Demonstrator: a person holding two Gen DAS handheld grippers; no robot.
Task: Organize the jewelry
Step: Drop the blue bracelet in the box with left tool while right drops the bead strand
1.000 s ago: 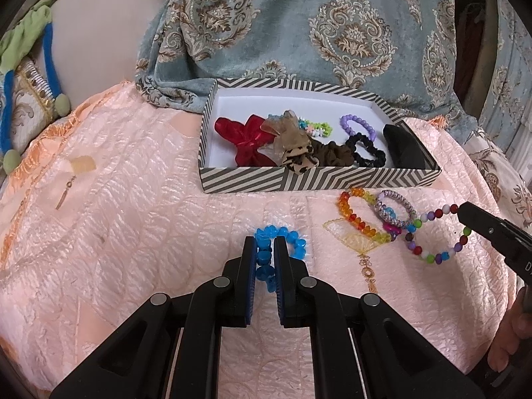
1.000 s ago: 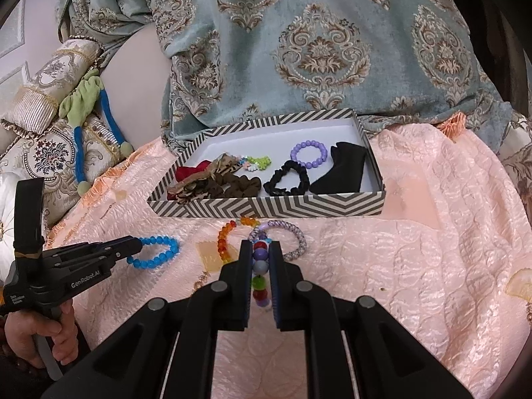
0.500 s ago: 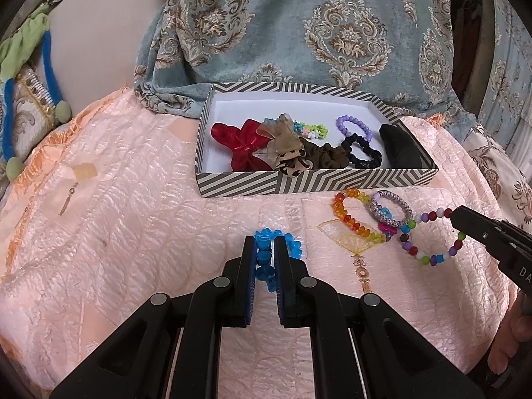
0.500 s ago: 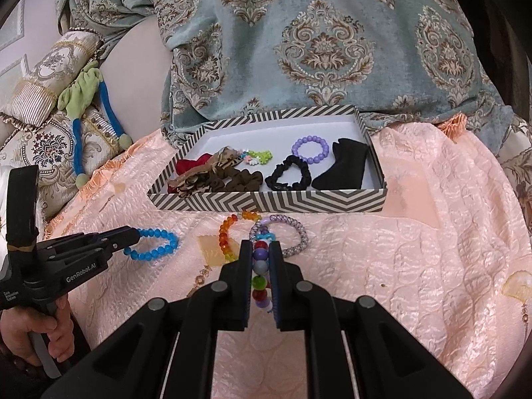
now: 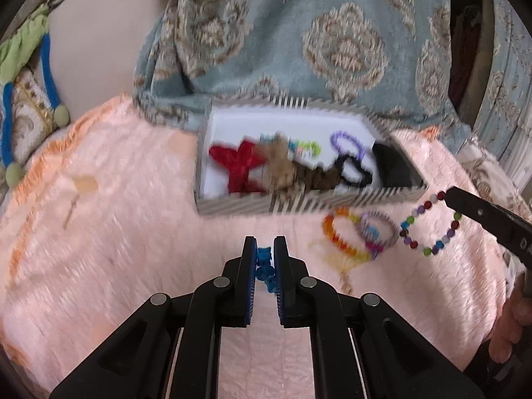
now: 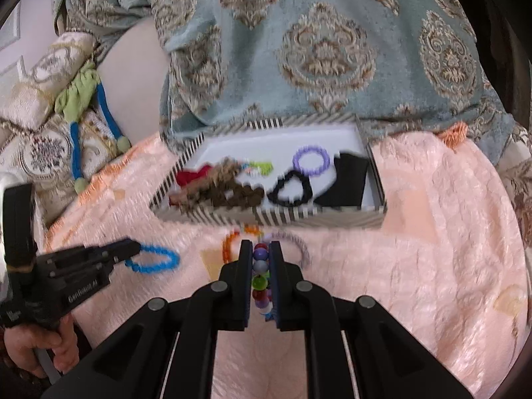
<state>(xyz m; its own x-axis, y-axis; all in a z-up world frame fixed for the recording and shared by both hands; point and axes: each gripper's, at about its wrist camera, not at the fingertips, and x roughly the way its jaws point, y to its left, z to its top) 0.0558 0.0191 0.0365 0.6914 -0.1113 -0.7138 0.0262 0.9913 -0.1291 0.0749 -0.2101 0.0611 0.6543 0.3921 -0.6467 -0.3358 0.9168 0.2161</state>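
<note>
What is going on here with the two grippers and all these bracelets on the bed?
A person is sorting jewelry with two handheld grippers. The left gripper is shut on a blue bead bracelet, and the right gripper is shut on a multicolored bead bracelet. An orange bracelet and a sparkly purple one lie on the pink bedspread before the striped box, which already holds several pieces.
</note>
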